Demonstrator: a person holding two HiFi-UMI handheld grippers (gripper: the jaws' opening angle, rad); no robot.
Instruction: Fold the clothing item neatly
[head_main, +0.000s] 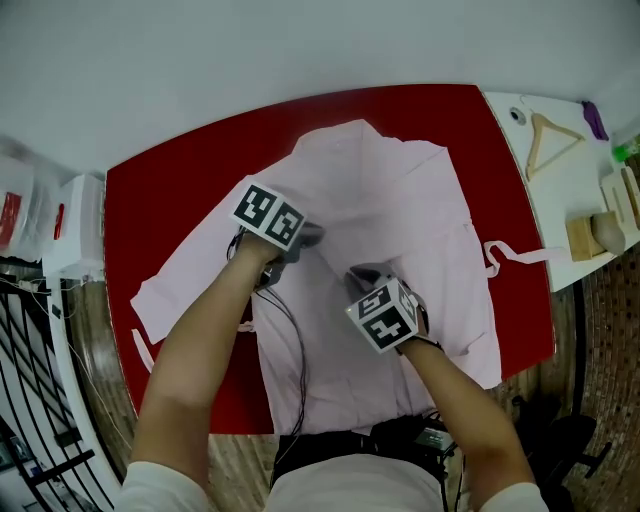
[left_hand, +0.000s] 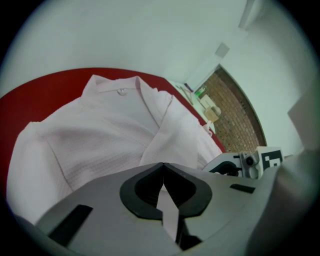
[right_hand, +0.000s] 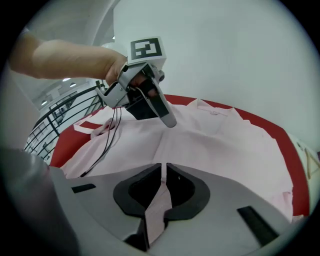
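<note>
- On the red table (head_main: 180, 200), the pink robe (head_main: 400, 200) lies spread open. Its collar is toward the table's far edge and its hem hangs over the near edge.
- Toward the table's left side, one sleeve (head_main: 175, 285) stretches out flat, ending close to the left edge.
- A little left of the table's middle, my left gripper (head_main: 312, 237) points down at the robe. It is clenched on a thin fold of the pink cloth, and a strip of it runs back between the pads.
- Just right of the table's middle, my right gripper (head_main: 358, 272) is nipped onto another fold of the robe. A strip of cloth passes between its jaws, which stand only a sliver apart.
- My two grippers are near each other over the robe's front, not touching.
- At the table's right edge, a pink tie (head_main: 512, 256) trails off the robe toward the white side table (head_main: 575, 205).
- Beyond the table's far right corner, a wooden hanger (head_main: 552, 140) lies on that side table.
</note>
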